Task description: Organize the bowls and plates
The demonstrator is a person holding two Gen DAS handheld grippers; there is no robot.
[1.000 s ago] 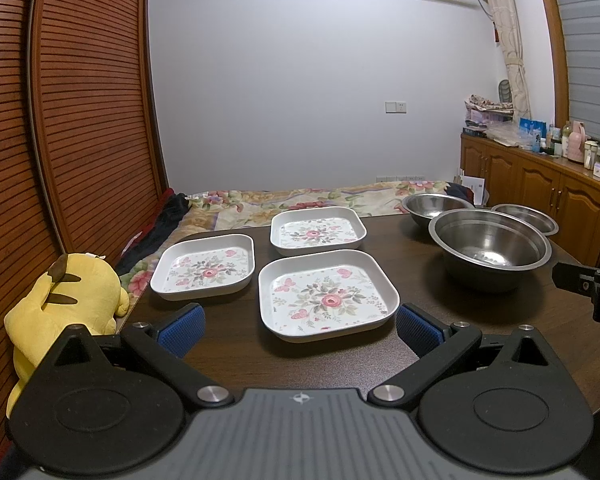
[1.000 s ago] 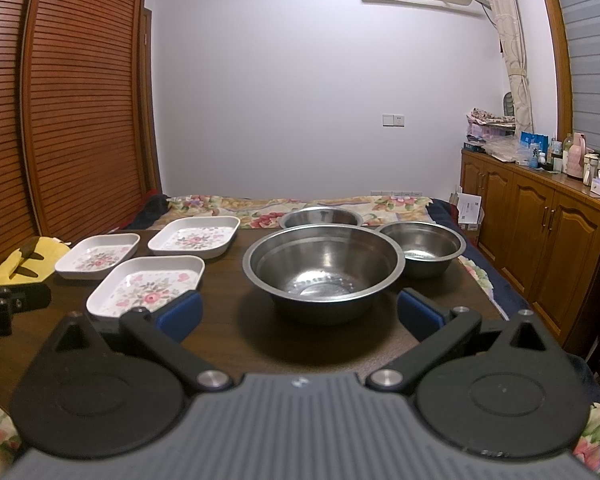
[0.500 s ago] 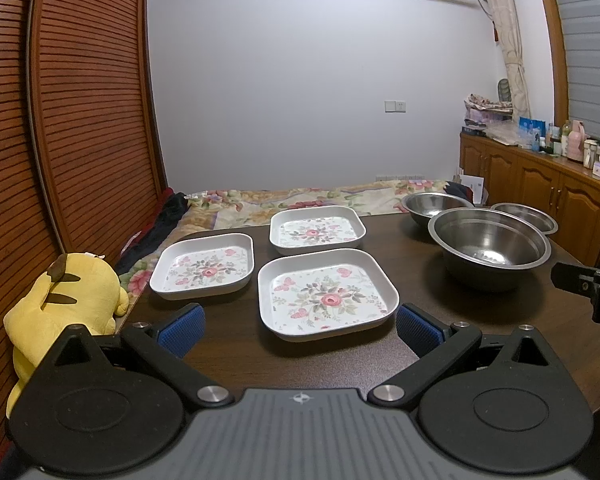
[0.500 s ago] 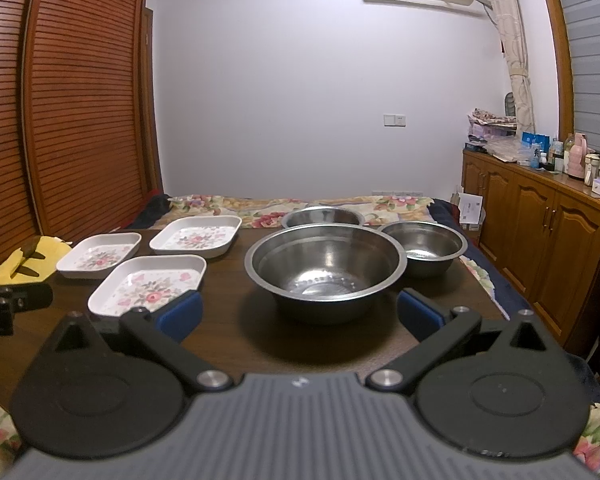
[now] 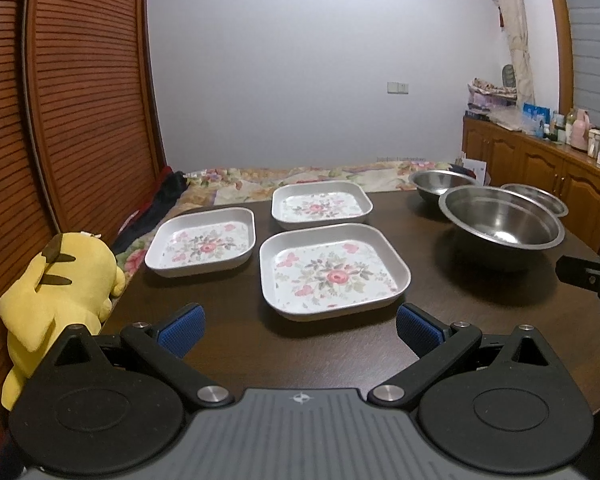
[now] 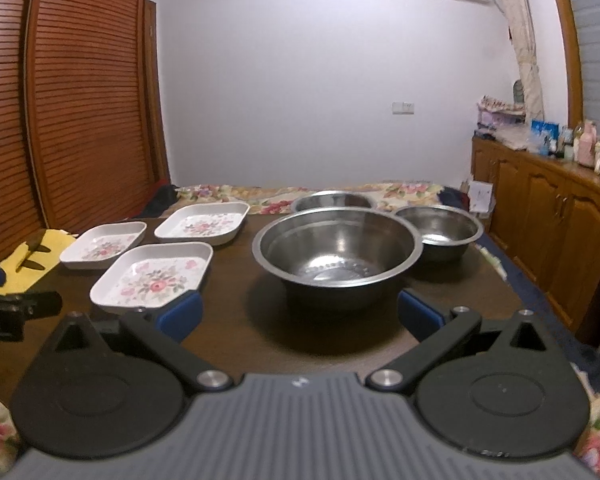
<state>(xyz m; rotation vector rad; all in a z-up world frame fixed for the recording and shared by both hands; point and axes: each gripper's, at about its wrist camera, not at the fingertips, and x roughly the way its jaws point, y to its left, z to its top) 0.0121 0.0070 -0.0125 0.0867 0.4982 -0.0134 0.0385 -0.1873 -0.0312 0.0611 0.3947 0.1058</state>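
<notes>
Dark wood bench [image 5: 228, 344], smooth. Big steel bowl [image 6: 337, 250], round, near right edge; two smaller bowls [image 6: 440, 229] behind it. Three square floral plates [image 5: 334, 270], glossy, rounded corners, toward left edge. Left gripper [image 5: 298, 330] and right gripper [image 6: 298, 316] wide, empty.

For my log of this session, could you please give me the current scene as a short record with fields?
surface: dark wooden table
plates: three square floral plates, lying separately
bowls: large steel bowl, two smaller steel bowls behind it
stacking: none yet
left gripper: open, empty
right gripper: open, empty
beside table: yellow plush toy
</notes>
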